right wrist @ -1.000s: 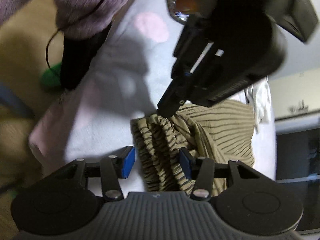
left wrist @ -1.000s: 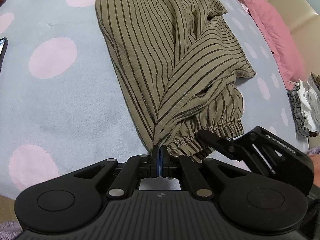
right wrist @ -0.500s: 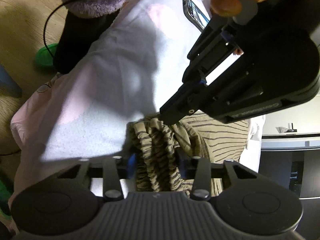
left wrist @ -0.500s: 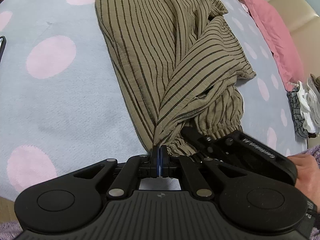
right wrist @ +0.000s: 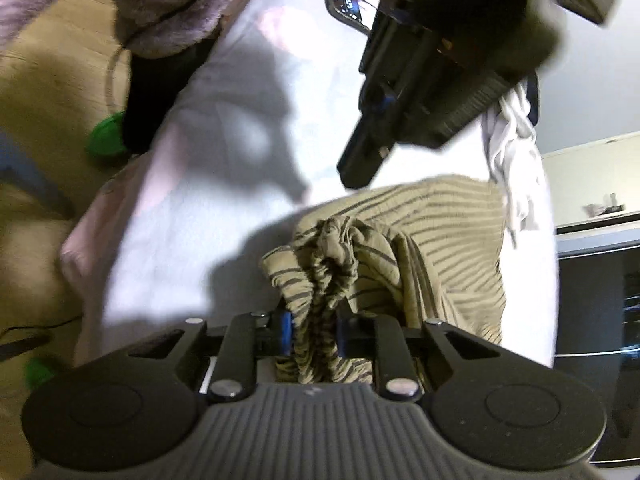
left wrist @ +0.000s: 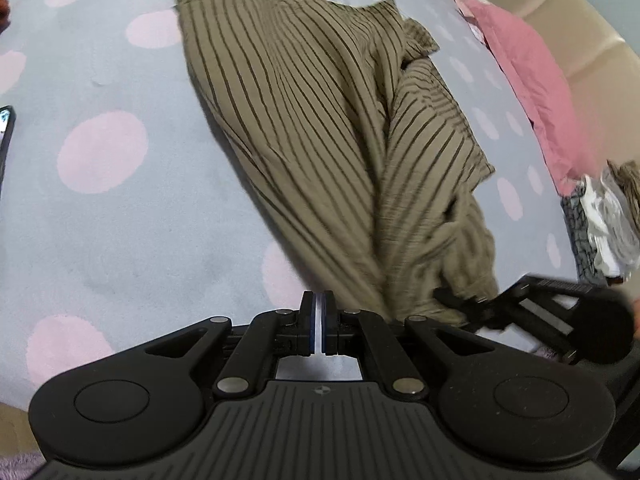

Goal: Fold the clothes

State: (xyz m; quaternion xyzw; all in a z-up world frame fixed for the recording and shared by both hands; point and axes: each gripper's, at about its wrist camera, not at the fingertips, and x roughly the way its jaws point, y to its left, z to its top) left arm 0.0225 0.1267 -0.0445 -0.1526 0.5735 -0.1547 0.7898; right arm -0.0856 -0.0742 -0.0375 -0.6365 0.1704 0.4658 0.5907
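My right claw [right wrist: 314,330] is closing on the gathered elastic cuff [right wrist: 320,280] of the striped olive trousers [left wrist: 320,128], and the bunched cloth already fills the gap between its blue pads. My left claw [left wrist: 319,328] is pressed together; in its own view nothing shows between its pads, and the cloth's near edge runs just beside them to the right, so I judge it holds nothing. The trousers lie spread on the bed [left wrist: 104,220], over a pale blue cover with pink dots, one leg angled across the other, with the cuffs at my end and the far end up near the top of the left view. This looks like thin, crinkled, light fabric, and I expect it to be soft and limp: it should sag from any single point I lift and fold wherever gravity likes, not where I want. It looks neither fragile nor slippery, though a thin single layer could slide out of a pinch. The ruffled elastic is the thickest part I can see, so it is the better place to bite. To my mind two holds set well apart along one edge would keep that edge straight. A phone [right wrist: 350,4] lies on the bed beyond my left claw, and folded clothes [left wrist: 604,224] sit stacked at the right edge.
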